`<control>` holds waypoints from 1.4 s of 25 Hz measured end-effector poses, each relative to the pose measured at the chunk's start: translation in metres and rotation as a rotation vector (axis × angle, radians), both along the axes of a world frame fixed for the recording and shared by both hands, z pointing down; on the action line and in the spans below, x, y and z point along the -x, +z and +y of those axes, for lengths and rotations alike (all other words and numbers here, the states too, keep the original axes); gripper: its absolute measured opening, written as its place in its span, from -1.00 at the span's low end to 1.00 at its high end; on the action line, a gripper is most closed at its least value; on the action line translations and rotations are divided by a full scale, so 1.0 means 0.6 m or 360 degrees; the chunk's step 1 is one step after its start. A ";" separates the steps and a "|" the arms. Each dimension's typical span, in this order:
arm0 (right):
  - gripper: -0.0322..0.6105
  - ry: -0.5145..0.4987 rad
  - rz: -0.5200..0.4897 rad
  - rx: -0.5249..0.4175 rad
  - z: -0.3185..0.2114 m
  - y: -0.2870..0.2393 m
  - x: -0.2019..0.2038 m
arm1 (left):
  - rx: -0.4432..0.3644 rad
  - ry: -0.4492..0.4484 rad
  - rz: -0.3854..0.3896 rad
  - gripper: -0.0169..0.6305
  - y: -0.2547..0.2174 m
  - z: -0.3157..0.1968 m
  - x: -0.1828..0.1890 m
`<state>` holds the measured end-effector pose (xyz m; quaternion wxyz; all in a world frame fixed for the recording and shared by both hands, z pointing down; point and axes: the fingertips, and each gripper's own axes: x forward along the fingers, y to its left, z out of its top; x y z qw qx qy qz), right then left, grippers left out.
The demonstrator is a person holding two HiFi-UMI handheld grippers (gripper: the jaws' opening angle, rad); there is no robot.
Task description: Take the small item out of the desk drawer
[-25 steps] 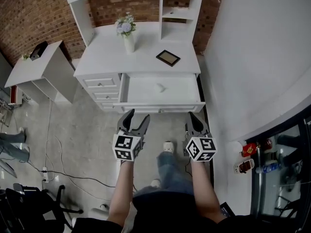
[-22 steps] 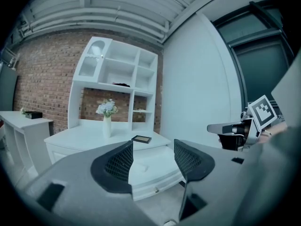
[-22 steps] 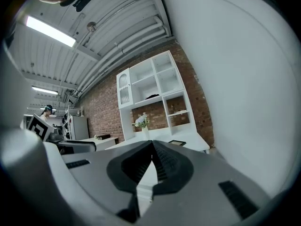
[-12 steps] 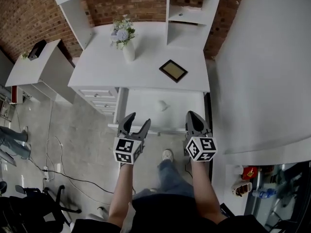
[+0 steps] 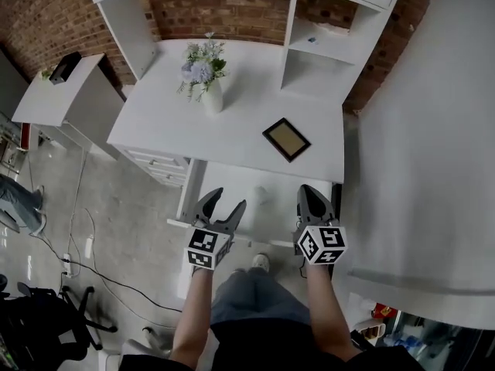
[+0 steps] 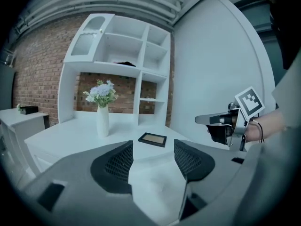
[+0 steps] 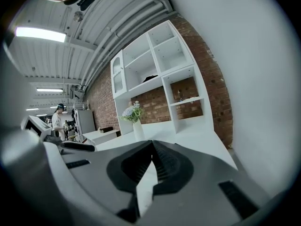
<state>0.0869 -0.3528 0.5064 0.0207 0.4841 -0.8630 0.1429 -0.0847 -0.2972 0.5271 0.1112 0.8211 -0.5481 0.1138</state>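
Note:
The desk drawer [image 5: 280,201] stands pulled open below the white desktop [image 5: 155,122]. A small white item [image 5: 261,196] lies on the drawer bottom; in the left gripper view it shows faintly between the jaws [image 6: 161,188]. My left gripper [image 5: 226,202] hovers over the drawer's front left part, open and empty, with the item just right of its tips. My right gripper [image 5: 310,194] hangs over the drawer's right side, shut with nothing in it. In the right gripper view its jaws [image 7: 151,147] meet.
A vase of flowers [image 5: 204,74] and a dark picture frame [image 5: 286,139] stand on the desktop below white shelves [image 5: 321,49]. A white side cabinet [image 5: 54,91] is at the left. The floor at lower left carries cables and an office chair [image 5: 39,323]. A white wall [image 5: 433,130] runs along the right.
The person has stepped closer to the desk. Both grippers have moved forward from in front of the drawer to above it. Neither gripper's jaws changed.

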 end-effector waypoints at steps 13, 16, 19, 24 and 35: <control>-0.90 -0.0048 0.0106 0.0108 -0.032 0.045 0.038 | 0.0294 0.0283 -0.0138 -0.19 0.116 -0.086 -0.033; -0.91 -0.0054 0.0135 0.0134 -0.034 0.058 0.033 | 0.0453 0.0376 -0.0163 -0.19 0.177 -0.097 -0.058; -0.91 -0.0051 0.0163 0.0170 -0.035 0.075 0.025 | 0.0618 0.0455 -0.0217 -0.07 0.243 -0.106 -0.078; -0.91 -0.0056 0.0203 0.0223 -0.039 0.098 0.017 | 0.0847 0.0554 -0.0364 -0.02 0.351 -0.102 -0.097; -0.90 -0.0030 0.0236 0.0325 -0.049 0.137 -0.003 | 0.1016 0.0675 -0.0495 0.01 0.447 -0.113 -0.114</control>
